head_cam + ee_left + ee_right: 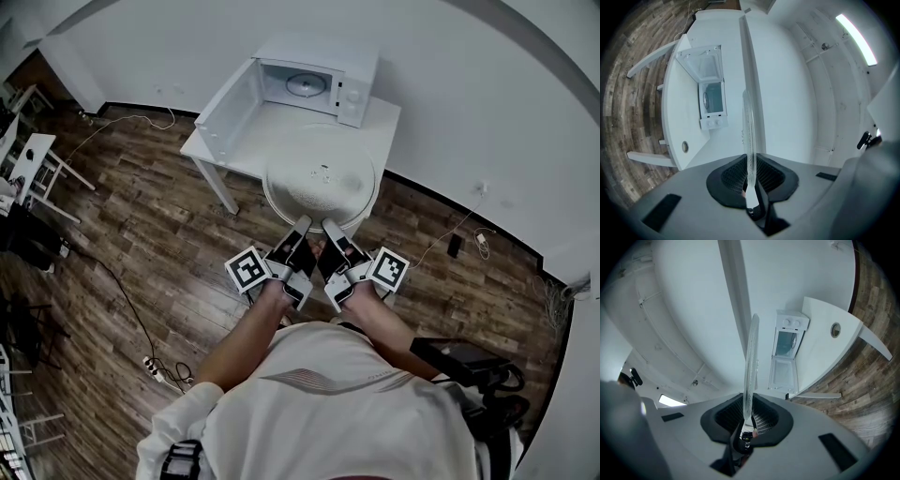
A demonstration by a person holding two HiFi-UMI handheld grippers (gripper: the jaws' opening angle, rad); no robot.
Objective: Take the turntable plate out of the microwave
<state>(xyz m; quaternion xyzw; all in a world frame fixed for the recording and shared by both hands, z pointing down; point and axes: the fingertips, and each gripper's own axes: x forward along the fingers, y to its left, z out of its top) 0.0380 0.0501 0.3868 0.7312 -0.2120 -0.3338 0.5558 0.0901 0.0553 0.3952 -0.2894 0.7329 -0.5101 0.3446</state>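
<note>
The round glass turntable plate (321, 178) hangs level in the air, in front of the white table (216, 145) and outside the microwave (314, 84). Both grippers hold its near rim side by side. My left gripper (302, 225) is shut on the rim; in the left gripper view the plate (749, 136) shows edge-on between the black pads (731, 176). My right gripper (330, 227) is shut on it too, the plate (750, 366) again edge-on between its pads (764, 420). The microwave door (225, 108) stands open to the left, and a roller ring (307, 86) lies inside.
The table stands against a white wall on a wood-plank floor (141, 244). A white chair (42, 173) and clutter are at the left. Cables and a power strip (155, 367) lie on the floor, and a wall socket with leads (480, 236) is at the right.
</note>
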